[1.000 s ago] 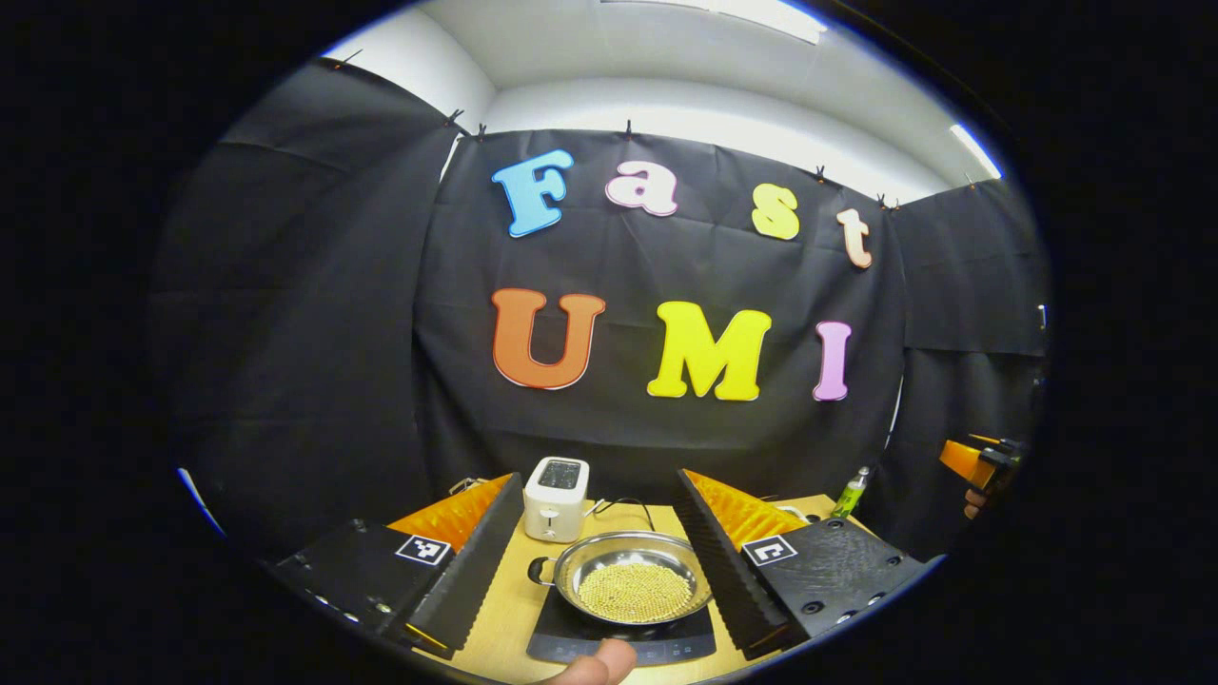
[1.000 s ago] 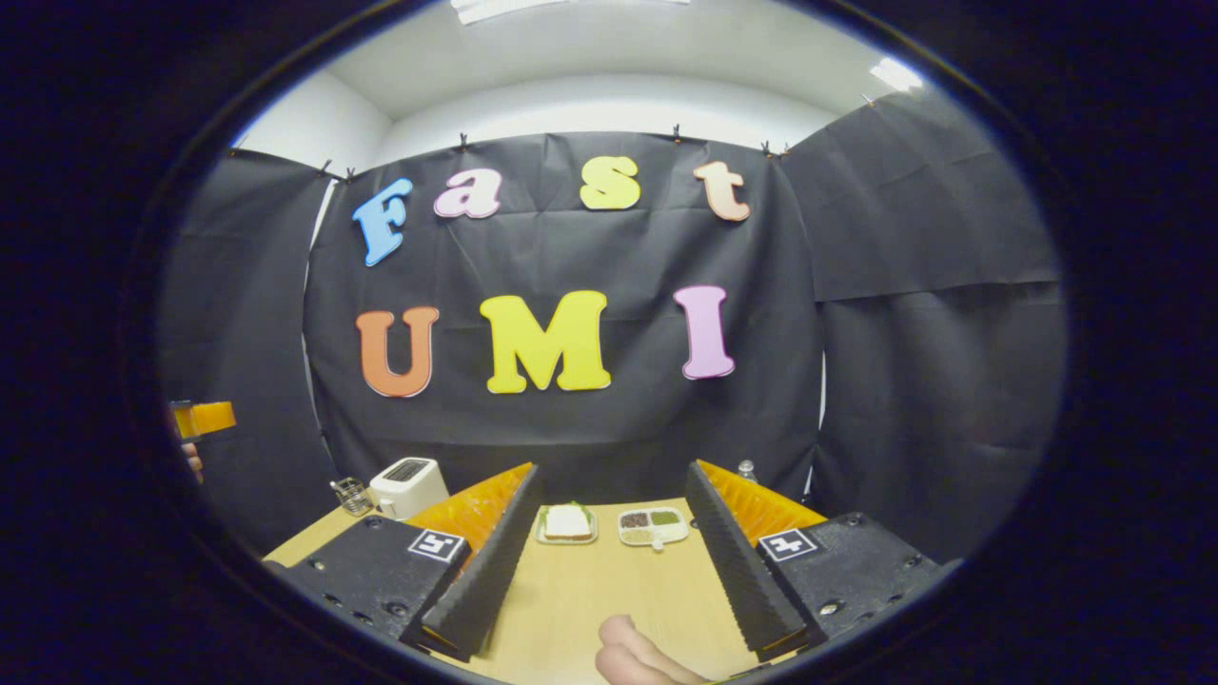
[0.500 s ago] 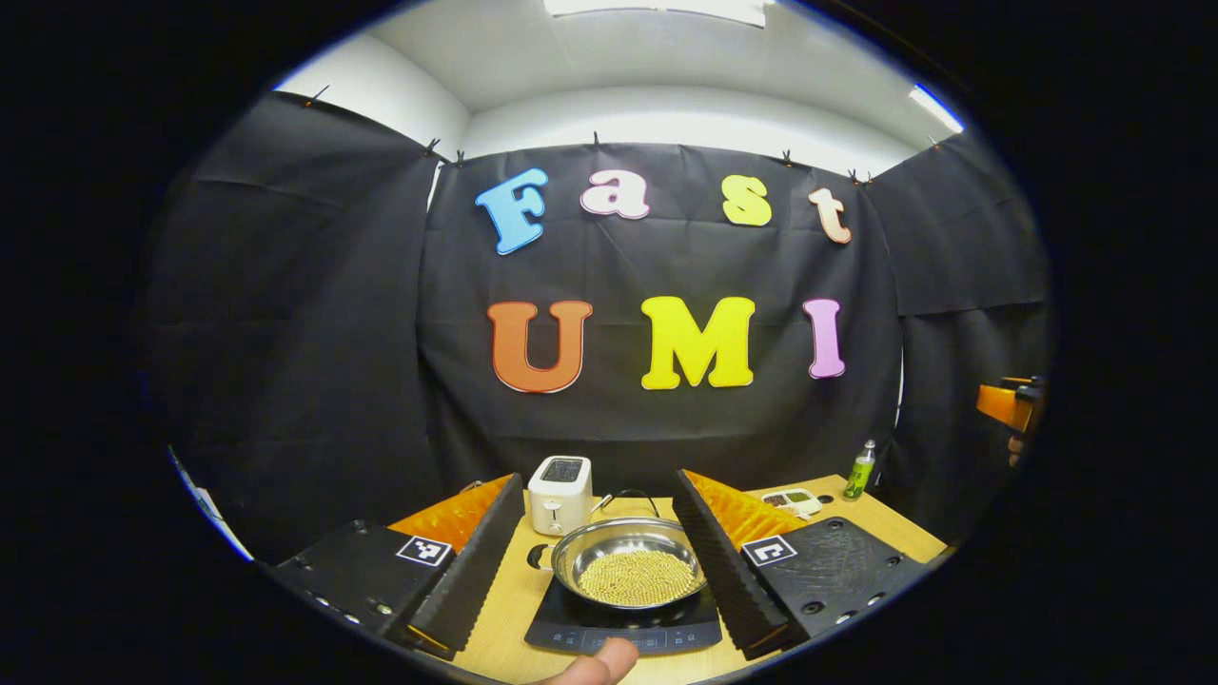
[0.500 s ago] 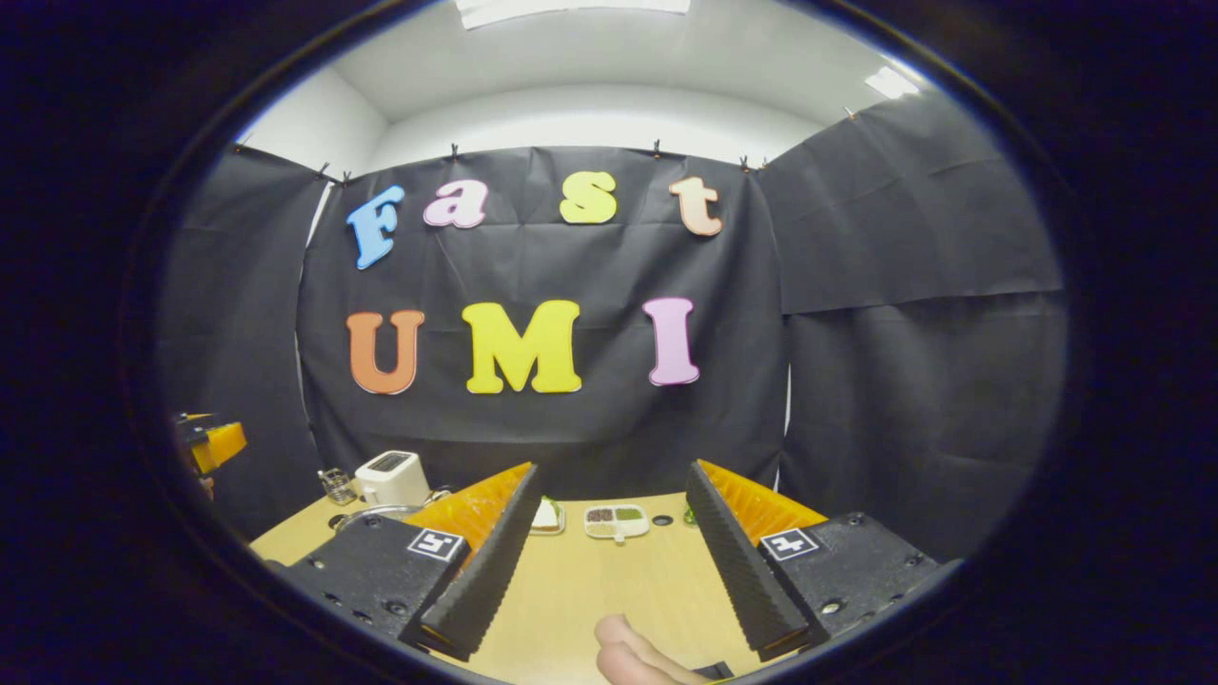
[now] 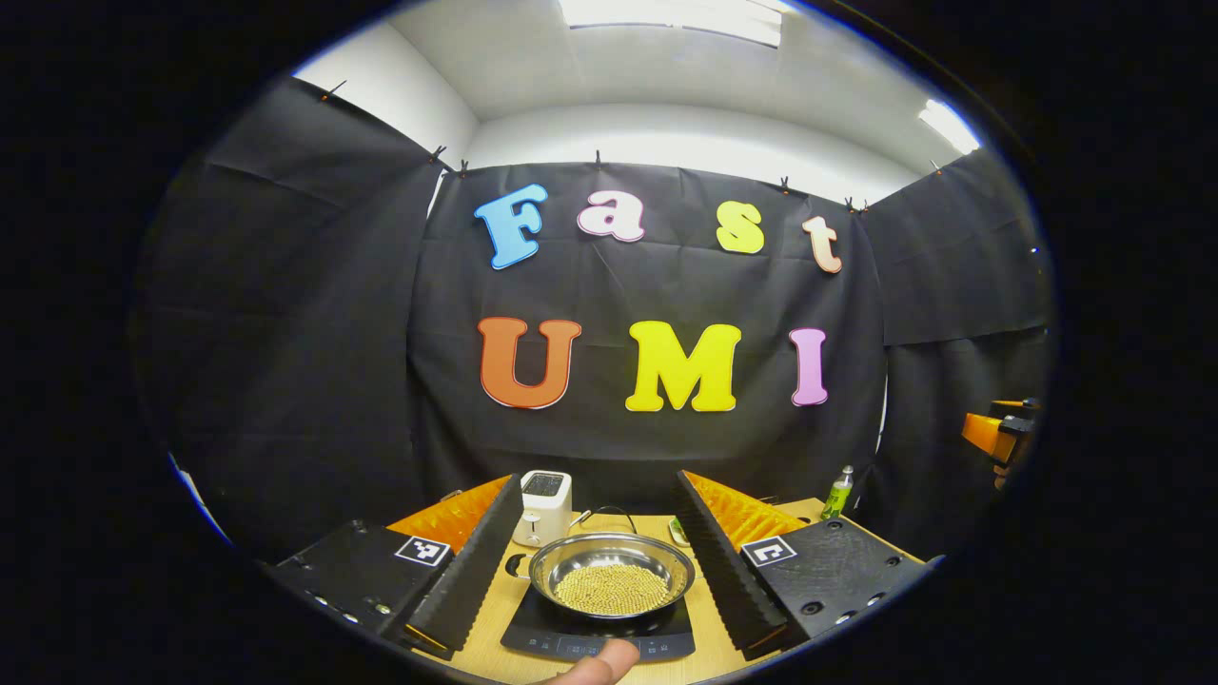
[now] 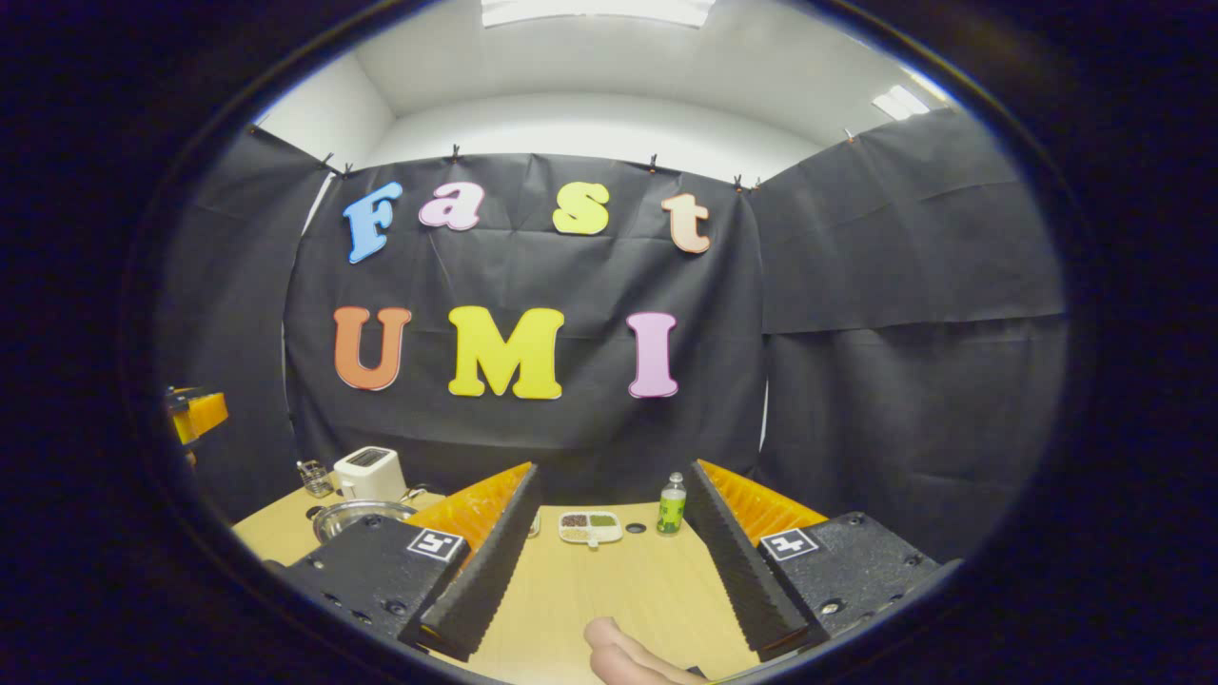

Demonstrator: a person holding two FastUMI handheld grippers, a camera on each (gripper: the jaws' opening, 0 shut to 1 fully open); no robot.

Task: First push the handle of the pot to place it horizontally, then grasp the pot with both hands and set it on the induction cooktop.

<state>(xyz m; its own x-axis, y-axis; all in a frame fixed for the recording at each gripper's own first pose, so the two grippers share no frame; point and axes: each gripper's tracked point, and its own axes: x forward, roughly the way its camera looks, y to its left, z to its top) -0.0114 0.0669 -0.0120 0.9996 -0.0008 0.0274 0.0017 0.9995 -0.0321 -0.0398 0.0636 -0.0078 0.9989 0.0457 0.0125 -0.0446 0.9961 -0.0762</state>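
**Pot seated on cooktop, both tools held clear**

The wooden counter point(image 5: 709, 623) is seen in both views. On it, in the left gripper view, the induction cooktop point(image 5: 533, 633) lies near the front edge, and the pot point(image 5: 612, 574), filled with small yellow beads, is set upon it. One small loop handle point(image 5: 519, 565) is seen at the pot's left side. A white toaster point(image 5: 543, 507) is stood just behind, and a green bottle point(image 5: 837, 492) well to the right.

The left tool point(image 5: 599, 609) is held with its jaws spread wide and nothing between them; the pot is framed in the gap but not touched. The right tool point(image 6: 609, 595) is likewise spread wide and empty, over bare counter, with a divided snack dish point(image 6: 590, 527) beyond it.

The task is judged essentially done. Trouble could be caused by a careless sweep of the left tool: the pot could be clipped, slid off centre, and beads spilled. The toaster's cord behind the pot could also be snagged.
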